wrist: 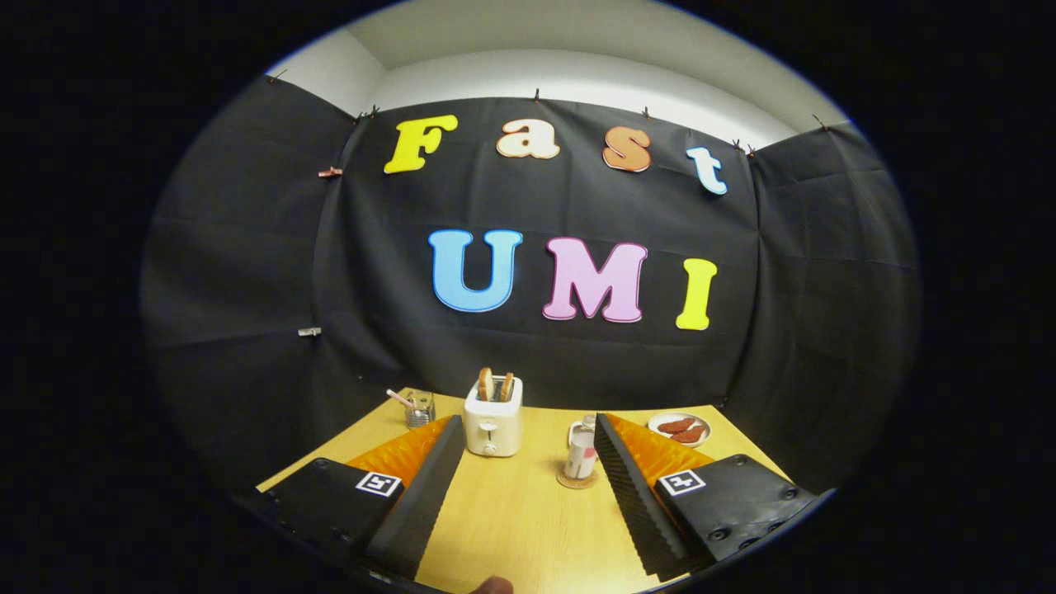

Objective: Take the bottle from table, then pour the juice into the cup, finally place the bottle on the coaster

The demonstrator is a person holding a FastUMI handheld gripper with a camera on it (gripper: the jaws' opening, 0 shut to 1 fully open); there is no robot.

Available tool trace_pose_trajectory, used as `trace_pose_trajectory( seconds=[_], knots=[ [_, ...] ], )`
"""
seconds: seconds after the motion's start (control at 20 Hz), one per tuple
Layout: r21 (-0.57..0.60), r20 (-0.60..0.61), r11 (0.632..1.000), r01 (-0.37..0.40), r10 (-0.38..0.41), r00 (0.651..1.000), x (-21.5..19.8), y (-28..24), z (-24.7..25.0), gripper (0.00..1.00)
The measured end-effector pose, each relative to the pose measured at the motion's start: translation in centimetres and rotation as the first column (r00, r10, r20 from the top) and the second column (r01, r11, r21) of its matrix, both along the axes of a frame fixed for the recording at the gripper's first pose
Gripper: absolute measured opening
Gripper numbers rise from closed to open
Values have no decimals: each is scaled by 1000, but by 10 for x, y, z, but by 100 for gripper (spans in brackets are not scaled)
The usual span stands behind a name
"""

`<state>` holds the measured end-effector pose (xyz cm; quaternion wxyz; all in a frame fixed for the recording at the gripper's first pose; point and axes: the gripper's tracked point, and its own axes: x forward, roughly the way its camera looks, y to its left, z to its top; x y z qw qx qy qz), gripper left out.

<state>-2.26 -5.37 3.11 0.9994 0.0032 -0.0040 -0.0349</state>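
- The gripper (pixel 528 445) stood wide open above the wooden table (pixel 511 520), its fingers holding nothing.
- The toaster (pixel 492 423), with two slices of bread in its slots, stood ahead of the fingers, nearer the left one.
- To the right of the toaster, the bottle (pixel 582 452) stood upright on the round coaster (pixel 576 479), just beside the right finger.
- A white cup (pixel 575 432) sat just behind the bottle, to the toaster's right.
- Left of the toaster stood a glass (pixel 420 408) with a straw.
- Far right of the toaster lay a plate (pixel 680 428) with brown food.
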Motion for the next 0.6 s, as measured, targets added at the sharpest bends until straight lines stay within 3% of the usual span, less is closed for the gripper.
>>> trace_pose_trajectory(
  seconds=[0.6],
  knots=[
    [20, -14, 992, 123, -123, 992, 24, -35, -5, 97]
  ],
)
